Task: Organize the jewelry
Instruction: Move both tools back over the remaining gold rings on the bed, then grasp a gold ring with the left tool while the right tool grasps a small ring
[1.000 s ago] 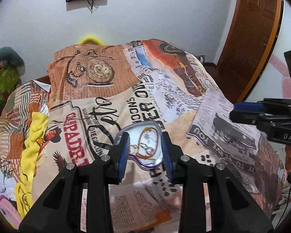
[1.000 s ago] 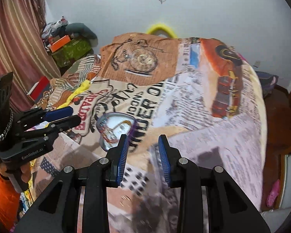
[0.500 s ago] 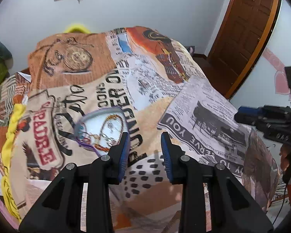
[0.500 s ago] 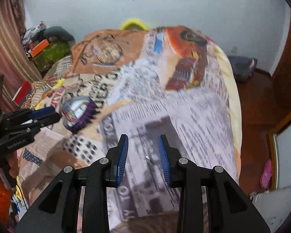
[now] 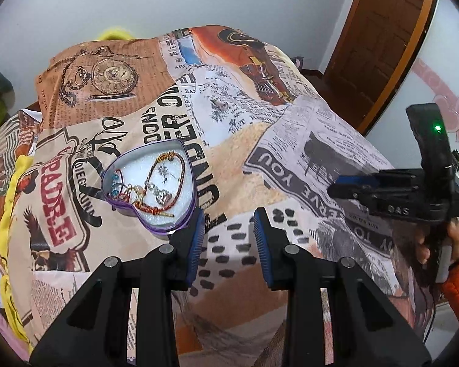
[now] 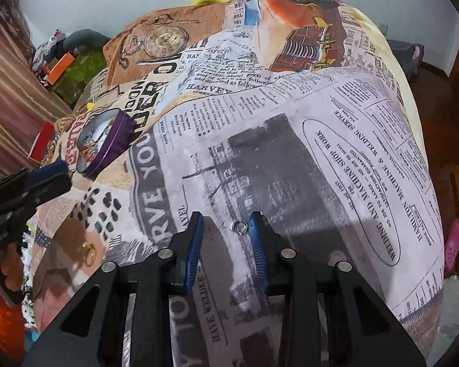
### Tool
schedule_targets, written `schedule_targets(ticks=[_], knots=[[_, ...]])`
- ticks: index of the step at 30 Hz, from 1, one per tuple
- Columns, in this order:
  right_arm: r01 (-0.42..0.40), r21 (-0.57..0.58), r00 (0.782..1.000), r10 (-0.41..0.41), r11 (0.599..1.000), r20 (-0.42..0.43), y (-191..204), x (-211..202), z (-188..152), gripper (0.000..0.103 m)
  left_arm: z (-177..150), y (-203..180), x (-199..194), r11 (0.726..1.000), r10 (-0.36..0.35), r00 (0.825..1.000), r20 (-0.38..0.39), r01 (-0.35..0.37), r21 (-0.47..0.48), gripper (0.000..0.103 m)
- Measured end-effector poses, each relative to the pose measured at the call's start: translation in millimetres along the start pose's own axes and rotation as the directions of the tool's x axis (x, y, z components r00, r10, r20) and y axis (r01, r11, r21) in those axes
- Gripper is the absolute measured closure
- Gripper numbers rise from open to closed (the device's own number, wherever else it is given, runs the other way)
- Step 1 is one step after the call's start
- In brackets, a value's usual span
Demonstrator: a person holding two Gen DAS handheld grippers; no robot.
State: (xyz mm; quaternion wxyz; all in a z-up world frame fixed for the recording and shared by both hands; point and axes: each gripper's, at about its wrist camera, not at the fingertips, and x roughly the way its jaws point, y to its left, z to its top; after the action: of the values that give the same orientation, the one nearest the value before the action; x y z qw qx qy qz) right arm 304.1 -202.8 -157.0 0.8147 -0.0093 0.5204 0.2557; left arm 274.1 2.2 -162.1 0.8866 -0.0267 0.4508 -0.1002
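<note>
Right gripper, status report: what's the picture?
Right gripper jaws just closing, small ring between them on the blanket, not pinched. Left gripper open, empty, beside heart tin. Nothing in the way.

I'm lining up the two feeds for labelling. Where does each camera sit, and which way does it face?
Left wrist: on the left gripper, angled down at the bedspread, beside the heart-shaped tin; the right gripper and a hand show at right.
Right wrist: on the right gripper, angled down at a small silver ring between its open fingers; the left gripper shows at left.
Shared: bedspread, tin, each other's gripper.
</note>
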Motion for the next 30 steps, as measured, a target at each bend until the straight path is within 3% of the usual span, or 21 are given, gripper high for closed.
schedule_targets(ticks=[4,11,17,24,30], knots=[[0.071,-0.045,0.997,-0.07,0.996,0.025,3,1,-8,0.093,-7,-6,-3,1.0,-0.007,1.0,-0.004,0.007,0.023,0.071],[0.093,-0.076,0.995,-0.09,0.993,0.045,9,-8,-15,0.093,-23,-21,-11,0.999,-0.035,0.999,-0.008,0.035,0.041,0.071],[0.066,-0.084,0.995,-0.06,0.994,0.074,17,-26,-26,0.093,-35,-34,-15,0.996,-0.064,0.998,-0.025,0.065,0.06,0.071],[0.046,-0.106,0.993,-0.033,0.993,0.113,29,-46,-37,0.093,-44,-56,1,0.99,-0.082,0.994,-0.07,0.09,0.111,0.071],[0.041,-0.128,0.992,-0.025,0.991,0.123,39,-49,-42,0.093,-42,-57,12,0.99,-0.105,0.991,-0.077,0.111,0.088,0.075]])
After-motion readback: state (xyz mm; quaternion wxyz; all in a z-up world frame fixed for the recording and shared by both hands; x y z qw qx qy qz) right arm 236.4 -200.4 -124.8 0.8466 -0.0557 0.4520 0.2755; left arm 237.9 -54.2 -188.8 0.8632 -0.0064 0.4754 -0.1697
